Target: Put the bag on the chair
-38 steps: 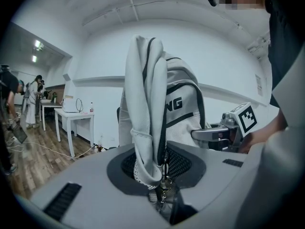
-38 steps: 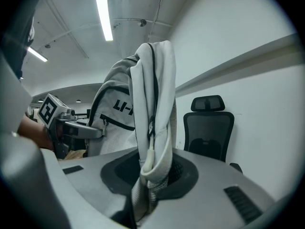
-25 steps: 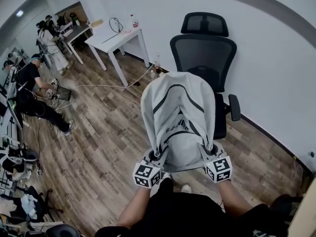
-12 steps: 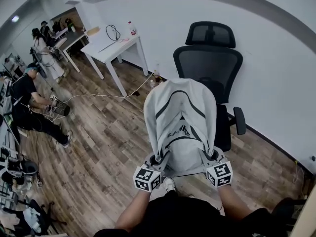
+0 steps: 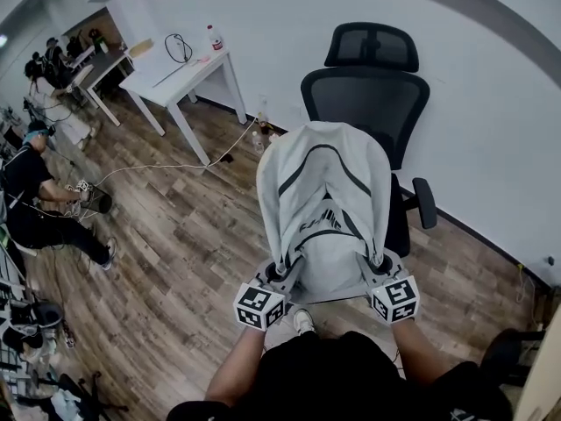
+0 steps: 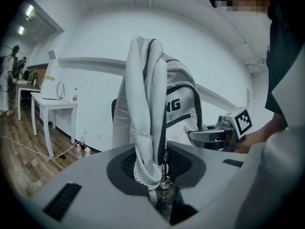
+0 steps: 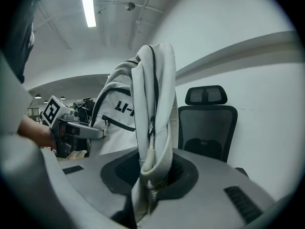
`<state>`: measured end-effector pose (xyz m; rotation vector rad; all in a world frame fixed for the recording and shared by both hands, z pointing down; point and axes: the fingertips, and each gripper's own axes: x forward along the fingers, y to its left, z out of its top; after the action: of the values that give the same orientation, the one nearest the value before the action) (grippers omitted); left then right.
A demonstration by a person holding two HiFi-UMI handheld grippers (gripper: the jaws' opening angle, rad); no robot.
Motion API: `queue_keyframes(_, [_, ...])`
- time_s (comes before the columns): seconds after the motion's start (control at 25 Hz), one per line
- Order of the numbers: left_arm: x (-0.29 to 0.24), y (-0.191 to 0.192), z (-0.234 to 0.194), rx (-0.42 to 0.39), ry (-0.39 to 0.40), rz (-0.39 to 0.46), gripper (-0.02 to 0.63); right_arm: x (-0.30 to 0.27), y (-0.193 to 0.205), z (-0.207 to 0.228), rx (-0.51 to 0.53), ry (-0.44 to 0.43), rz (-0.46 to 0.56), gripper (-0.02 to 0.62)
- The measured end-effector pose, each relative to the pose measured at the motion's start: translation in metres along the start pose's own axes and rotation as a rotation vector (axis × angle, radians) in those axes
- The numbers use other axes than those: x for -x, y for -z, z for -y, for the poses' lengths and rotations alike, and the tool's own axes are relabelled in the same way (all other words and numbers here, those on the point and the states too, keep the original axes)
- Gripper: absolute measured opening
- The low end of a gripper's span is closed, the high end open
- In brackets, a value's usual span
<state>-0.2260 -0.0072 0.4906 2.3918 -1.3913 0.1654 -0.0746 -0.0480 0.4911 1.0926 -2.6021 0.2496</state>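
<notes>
Head view: the bag [image 5: 326,202], light grey w/ dark trim, is hanging off the floor in front of the chair [image 5: 366,103] and is not resting on the seat yet. The left gripper [image 5: 280,276] and the right gripper [image 5: 375,274] are holding it at the near end, one per side, approx. level w/ each other.

Left gripper view: the jaws are standing narrow and are pinching a strap [image 6: 148,142] of the bag, w/ a small metal ring just at the pinch. The other gripper is showing at the right.

Right gripper view: the jaws are also narrow, clamping a folded strap [image 7: 153,151]. The chair is standing behind, a bit to the right, w/ its seat free.

To do this step well, I think both grippers should be going fwd together and level, so the bag is not twisting. It should be lowered over the seat's middle, away from the front edge and the armrests. The jaws should open only when the seat is taking the weight, bc the chair may roll if pushed.
</notes>
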Motion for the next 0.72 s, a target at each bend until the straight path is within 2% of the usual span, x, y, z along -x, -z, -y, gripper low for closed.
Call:
queue_keyframes(0.24, [-0.02,-0.012,-0.007,-0.044,0.071,-0.02,0.097,-0.004,-0.003,0.013,-0.043,0.06,0.019,0.087])
queue_keyframes(0.36, [-0.041,-0.019,-0.004,-0.068,0.103,-0.028,0.097,-0.006,-0.003,0.033,-0.057,0.078,0.032,0.087])
queue_keyframes(0.52, [-0.081,-0.032,-0.006,-0.1,0.107,-0.038,0.097,-0.018,-0.005,0.071,-0.083,0.081,0.049,0.087])
queue_keyframes(0.72, [-0.121,-0.044,-0.006,-0.092,0.1,-0.043,0.097,-0.031,-0.013,0.111,-0.078,0.069,0.05,0.087])
